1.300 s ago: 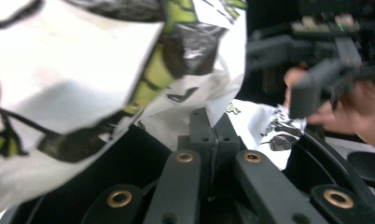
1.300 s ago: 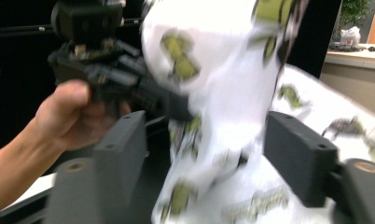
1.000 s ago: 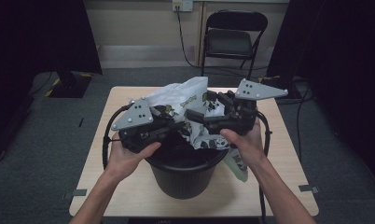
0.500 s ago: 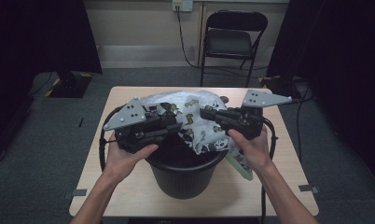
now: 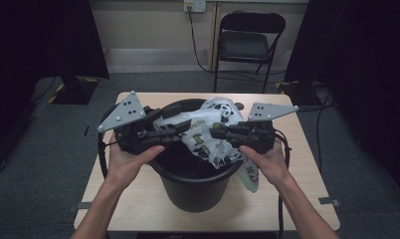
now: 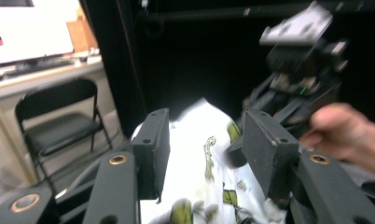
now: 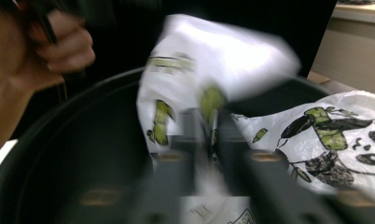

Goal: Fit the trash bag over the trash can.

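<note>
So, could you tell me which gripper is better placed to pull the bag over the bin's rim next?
Probably the right gripper: its jaws pinch the bag above the bin, while the left gripper stands open.

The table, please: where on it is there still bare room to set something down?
The table's near right corner and the strip left of the bin are bare, as is the far edge behind it. The middle is crowded: the bin, the bag draped over its rim, and both hands.

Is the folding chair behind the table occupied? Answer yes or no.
No: in the high view the black folding chair behind the table stands with a bare seat.
</note>
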